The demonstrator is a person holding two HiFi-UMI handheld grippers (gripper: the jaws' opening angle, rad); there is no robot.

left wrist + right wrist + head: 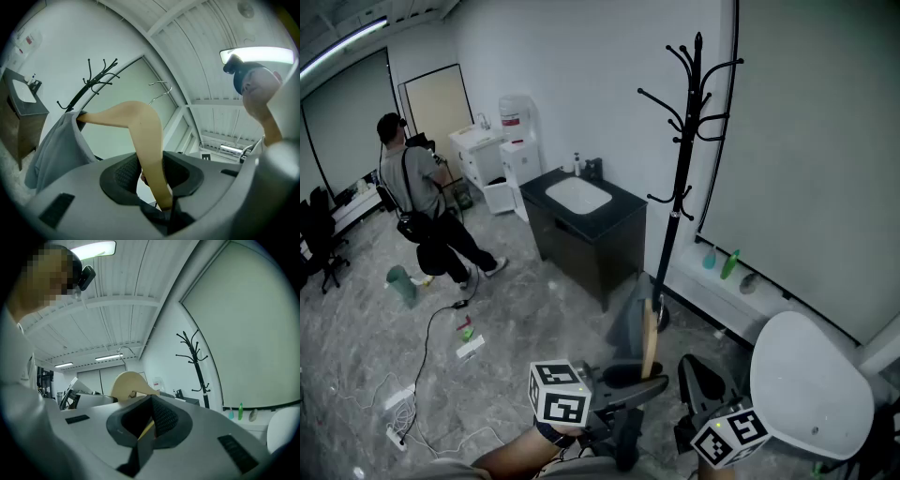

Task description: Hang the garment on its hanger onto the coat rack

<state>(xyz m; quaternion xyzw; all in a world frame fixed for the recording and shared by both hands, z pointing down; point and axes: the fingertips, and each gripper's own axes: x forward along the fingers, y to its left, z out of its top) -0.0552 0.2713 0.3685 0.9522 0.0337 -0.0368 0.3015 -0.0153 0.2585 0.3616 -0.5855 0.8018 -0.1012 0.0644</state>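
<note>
Hanger (143,126) first: its bare wooden arm runs down between the jaws of the left hand-held gripper (152,174), which are clamped on it and stand fairly wide because the arm is broad. The right hand-held gripper (147,422) is nipped almost together on a thin wooden edge of the same hanger. The other arm carries the garment (58,150), a grey cloth hanging limp off that end. The metal hook (159,90) stands free at the top. All of this is held low, near the foot of the rack (682,187).

The wood looks stiff and smooth, so it may twist or slide in the pads. A hold close to the hook should steer best. The cloth looks soft and light. It will likely swing, and could slip off the sloping arm. The hook is thin and needs careful aiming onto a peg.

The rack is black and slim, and probably easy to tip. A black cabinet (581,258) stands just left of it. Bottles (729,264) stand on the sill behind it, and a white object (811,389) sits beside the right hand-held gripper. A person (412,192) stands well apart, out of the way.
</note>
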